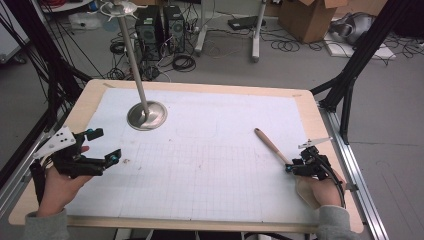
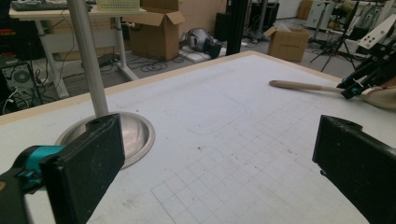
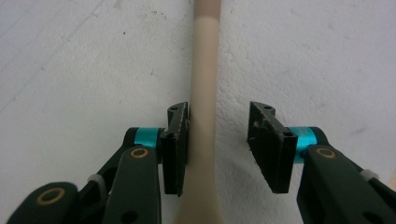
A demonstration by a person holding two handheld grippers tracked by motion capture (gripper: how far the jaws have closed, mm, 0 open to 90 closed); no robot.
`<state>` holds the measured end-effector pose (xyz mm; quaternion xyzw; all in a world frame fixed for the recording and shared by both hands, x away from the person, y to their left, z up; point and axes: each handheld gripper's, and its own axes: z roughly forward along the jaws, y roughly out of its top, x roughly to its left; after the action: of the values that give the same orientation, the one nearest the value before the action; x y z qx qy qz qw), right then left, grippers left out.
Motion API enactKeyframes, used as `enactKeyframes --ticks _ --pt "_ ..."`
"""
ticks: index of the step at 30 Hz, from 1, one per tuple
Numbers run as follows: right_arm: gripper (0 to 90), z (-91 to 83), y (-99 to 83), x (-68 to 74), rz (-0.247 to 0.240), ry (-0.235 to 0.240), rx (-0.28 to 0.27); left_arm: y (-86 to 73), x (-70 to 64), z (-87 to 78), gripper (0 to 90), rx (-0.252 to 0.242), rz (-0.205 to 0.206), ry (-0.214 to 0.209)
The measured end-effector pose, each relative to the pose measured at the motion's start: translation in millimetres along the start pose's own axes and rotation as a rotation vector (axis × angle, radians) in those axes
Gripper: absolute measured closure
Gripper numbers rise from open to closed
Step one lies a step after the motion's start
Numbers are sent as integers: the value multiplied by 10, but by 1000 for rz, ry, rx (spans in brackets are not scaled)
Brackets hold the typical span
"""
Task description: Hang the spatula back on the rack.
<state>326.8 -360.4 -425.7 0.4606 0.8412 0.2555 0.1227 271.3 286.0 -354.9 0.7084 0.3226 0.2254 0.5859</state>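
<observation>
Left gripper [image 1: 102, 145] held low at left, jaws spread wide, left hand [image 1: 57, 187] gripping from below. Right gripper [image 1: 292, 167] low at right, jaws parted, left one touching handle; right hand [image 1: 315, 190] behind it.

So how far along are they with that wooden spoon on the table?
Nothing looks finished: the wooden spoon lies flat on the white mat. In hand: the right gripper straddles its handle, jaws open, one touching it. Left to do: close and lift. The left gripper hangs open near the metal stand.
</observation>
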Motion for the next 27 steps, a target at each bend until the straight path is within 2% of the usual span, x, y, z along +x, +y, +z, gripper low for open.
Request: enactKeyframes --ticks 1,2,3,4,5,7,9,10,17,19,24,27 --pt "590 0 0 0 0 0 0 0 0 0 28 0 0 0" --pt "641 -4 3 17 -3 6 2 0 0 0 28 0 0 0" --pt "641 -4 3 17 -3 6 2 0 0 0 28 0 0 0" --pt "694 -6 8 38 -9 7 7 0 0 0 28 0 -1 0" --pt "694 -6 8 38 -9 7 7 -1 -2 2 28 0 -3 -1" --pt "751 -5 14 56 -24 17 6 -2 -3 8 28 4 -3 -5" --pt "754 -3 14 69 -22 14 8 -6 -4 18 28 7 -5 -8" --pt "763 -6 9 55 4 24 7 -8 -3 28 28 12 -7 -13" --pt "780 -8 6 44 48 39 3 -4 -1 31 28 12 -3 -9" --pt "781 -11 10 50 30 44 8 -1 3 22 28 -1 0 -3" --pt "783 -13 9 34 38 56 3 3 11 13 28 -3 -3 0" --pt "783 -18 12 31 42 68 -5 5 14 4 28 -6 2 -13"
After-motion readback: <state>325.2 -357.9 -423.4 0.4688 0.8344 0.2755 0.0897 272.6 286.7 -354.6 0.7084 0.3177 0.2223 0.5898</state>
